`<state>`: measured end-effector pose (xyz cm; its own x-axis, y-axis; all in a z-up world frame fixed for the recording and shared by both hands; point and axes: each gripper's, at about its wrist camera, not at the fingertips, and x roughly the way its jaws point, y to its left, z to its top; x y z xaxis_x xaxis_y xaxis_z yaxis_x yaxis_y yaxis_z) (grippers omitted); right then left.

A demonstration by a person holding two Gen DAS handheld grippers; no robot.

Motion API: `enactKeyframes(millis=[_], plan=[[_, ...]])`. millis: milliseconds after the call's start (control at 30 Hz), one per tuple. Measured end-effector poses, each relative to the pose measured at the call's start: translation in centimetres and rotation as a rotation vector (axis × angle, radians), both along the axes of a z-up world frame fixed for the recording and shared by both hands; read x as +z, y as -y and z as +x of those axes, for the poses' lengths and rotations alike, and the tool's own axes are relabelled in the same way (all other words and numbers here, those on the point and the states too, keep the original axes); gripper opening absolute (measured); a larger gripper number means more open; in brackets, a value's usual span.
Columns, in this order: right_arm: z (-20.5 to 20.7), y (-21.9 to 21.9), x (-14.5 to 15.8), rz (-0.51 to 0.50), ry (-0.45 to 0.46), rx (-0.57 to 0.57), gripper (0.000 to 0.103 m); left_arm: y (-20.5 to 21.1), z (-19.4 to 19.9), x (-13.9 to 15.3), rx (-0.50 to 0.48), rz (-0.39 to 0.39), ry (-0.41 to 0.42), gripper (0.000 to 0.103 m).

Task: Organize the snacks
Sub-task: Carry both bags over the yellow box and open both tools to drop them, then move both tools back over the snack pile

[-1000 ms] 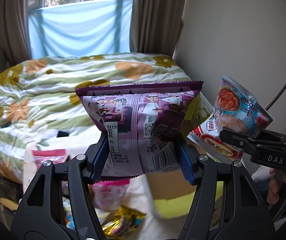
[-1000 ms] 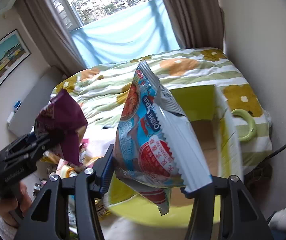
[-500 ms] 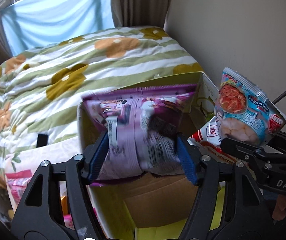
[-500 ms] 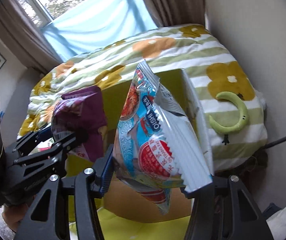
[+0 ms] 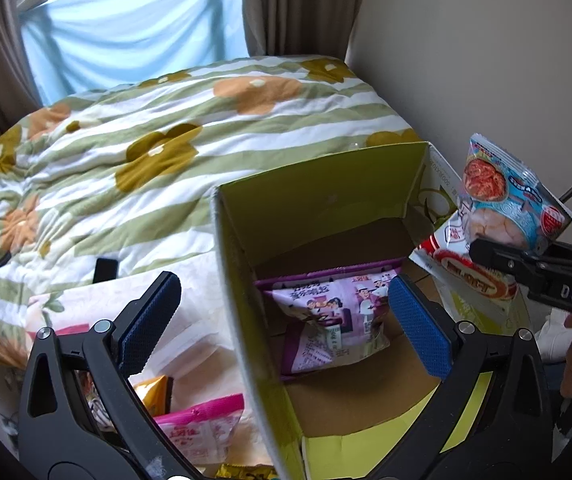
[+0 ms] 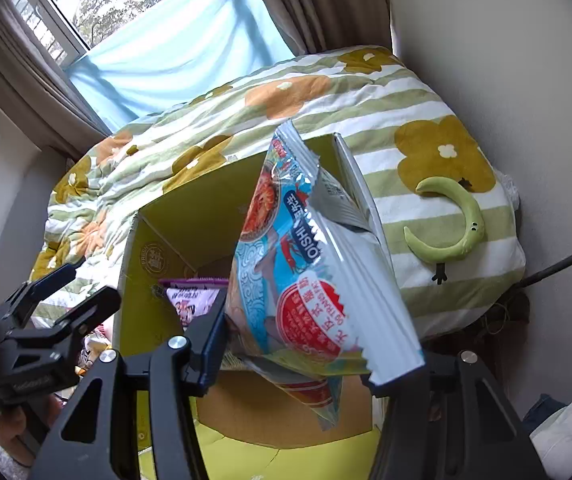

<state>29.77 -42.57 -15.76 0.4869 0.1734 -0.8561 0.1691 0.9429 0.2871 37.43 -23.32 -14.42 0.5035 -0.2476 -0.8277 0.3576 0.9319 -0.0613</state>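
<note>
Purple snack bag (image 5: 328,316) lies inside the cardboard box (image 5: 318,196), on the floor of it toward the left wall, tilted, printed side up. So one snack is in. Left gripper (image 5: 286,320) hangs over the box's left wall with jaws spread wide and nothing between them; one blue pad outside the box, the other over the interior.

Right gripper (image 6: 306,344) is clamped on the blue-and-red snack bag (image 6: 306,272), held upright above the box's right side, not yet in. Likely next to go in.

Still left: more packets outside the box past its left wall, a pink packet (image 5: 201,428) and an orange-yellow packet (image 5: 155,394) near the bottom edge of the left view, partly hidden behind the gripper frame. Count unclear.

Box sits against the floral quilt (image 5: 145,132) of the bed. Early to mid stage by my read.
</note>
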Motion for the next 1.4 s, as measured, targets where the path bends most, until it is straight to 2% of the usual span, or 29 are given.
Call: enactKeyframes(millis=[267,367,433,467,533,633,833,967,1300,1400], plan=[[4.0,-1.2,-1.4,0.006,-0.022,0.025,0.051,-2.4,-0.6,0.1,0.036,-0.013,-0.008,0.103],[4.8,-1.5,-2.0,-0.012,-0.011,-0.004,0.054,-3.0,-0.6,0.0,0.054,-0.017,-0.012,0.103],[4.8,-1.5,-2.1,-0.033,0.01,-0.023,0.083,-3.3,-0.6,0.1,0.064,-0.018,-0.012,0.103],[4.7,-1.5,-2.0,-0.043,0.023,-0.029,0.103,-3.4,-0.7,0.1,0.068,-0.013,-0.011,0.103],[4.0,-1.4,-1.7,-0.069,0.049,-0.025,0.103,-3.4,-1.0,0.0,0.072,-0.003,-0.007,0.103],[3.1,-1.5,-1.5,-0.111,0.034,-0.005,0.103,-3.5,-1.4,0.1,0.077,-0.003,-0.005,0.103],[1.4,-1.0,-0.4,-0.071,0.019,0.008,0.103,-3.3,-2.2,1.3,0.092,-0.017,0.014,0.103],[-0.1,-1.2,0.9,-0.081,0.02,0.038,0.103,-3.3,-3.4,2.9,0.104,-0.019,0.048,0.103],[-4.3,-2.6,5.5,-0.096,0.156,0.114,0.103,-5.2,-8.5,7.5,0.199,-0.009,0.152,0.103],[-5.4,-3.1,6.2,-0.127,0.186,0.138,0.103,-6.3,-10.4,8.0,0.254,-0.013,0.149,0.103]])
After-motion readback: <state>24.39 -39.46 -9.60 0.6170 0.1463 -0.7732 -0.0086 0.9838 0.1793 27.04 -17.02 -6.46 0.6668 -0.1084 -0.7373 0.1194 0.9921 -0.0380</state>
